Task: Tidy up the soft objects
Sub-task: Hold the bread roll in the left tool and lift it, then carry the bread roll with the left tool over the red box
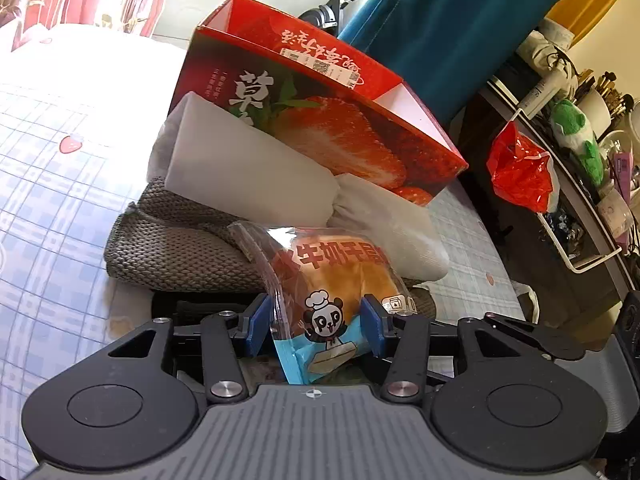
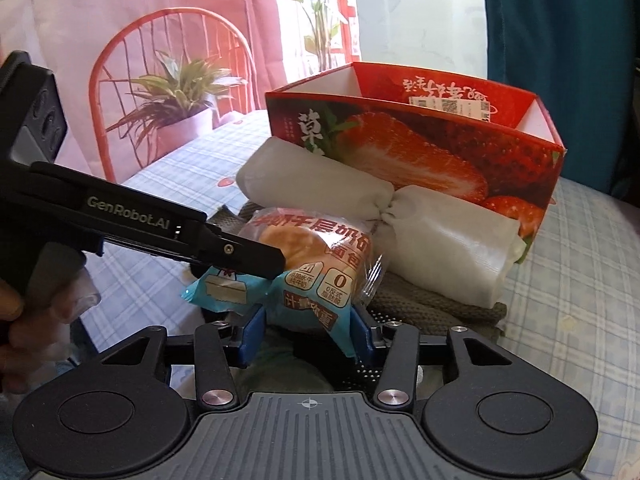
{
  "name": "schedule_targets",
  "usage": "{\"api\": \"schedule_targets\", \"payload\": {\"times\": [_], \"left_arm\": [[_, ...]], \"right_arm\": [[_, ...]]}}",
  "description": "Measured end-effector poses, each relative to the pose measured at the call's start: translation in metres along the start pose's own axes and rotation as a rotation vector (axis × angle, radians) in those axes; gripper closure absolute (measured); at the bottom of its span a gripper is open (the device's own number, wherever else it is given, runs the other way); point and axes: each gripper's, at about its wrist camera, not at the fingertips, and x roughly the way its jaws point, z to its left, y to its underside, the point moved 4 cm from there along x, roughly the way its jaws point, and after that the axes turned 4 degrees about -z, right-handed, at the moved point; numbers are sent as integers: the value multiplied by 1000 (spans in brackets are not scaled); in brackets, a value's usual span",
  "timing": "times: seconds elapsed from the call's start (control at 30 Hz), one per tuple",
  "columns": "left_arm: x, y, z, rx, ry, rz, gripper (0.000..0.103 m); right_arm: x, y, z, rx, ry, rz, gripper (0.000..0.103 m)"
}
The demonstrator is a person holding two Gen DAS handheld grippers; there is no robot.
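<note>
**Bread packet held at both ends, box beyond**

Blue fingers (image 2: 260, 330) of the right gripper (image 2: 306, 330) clamp the crinkly bread packet (image 2: 316, 264); left gripper (image 1: 316, 326) clamps its other end. Packet lies crosswise, above the grey knit cloth (image 1: 180, 248). White soft roll (image 2: 380, 216) leans against the stiff strawberry box (image 2: 460, 160) ahead.

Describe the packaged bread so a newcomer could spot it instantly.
Find the red strawberry-printed box standing open on the plaid sheet. Against its front lie two white rolled bundles on a grey knitted cloth. Nearest the cameras, the bread packet sits between both grippers: the only shiny wrapper, clear over a golden bun with a blue end and a cartoon panda chef.
</note>
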Motion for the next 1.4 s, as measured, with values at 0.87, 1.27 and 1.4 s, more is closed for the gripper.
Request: {"api": "schedule_targets", "payload": {"times": [0.87,1.27,1.4], "left_arm": [[12,5,11,-4,45,43,49],[-10,-21,-20,145,50,-10,62],[-18,-37,-33,177,67,-52,62]], "right_arm": [[15,2,5,-136,12,-12,48],[-4,-19,5,-88,22,-82,53],[-15,-35,4,-112,48,-134,53]]}}
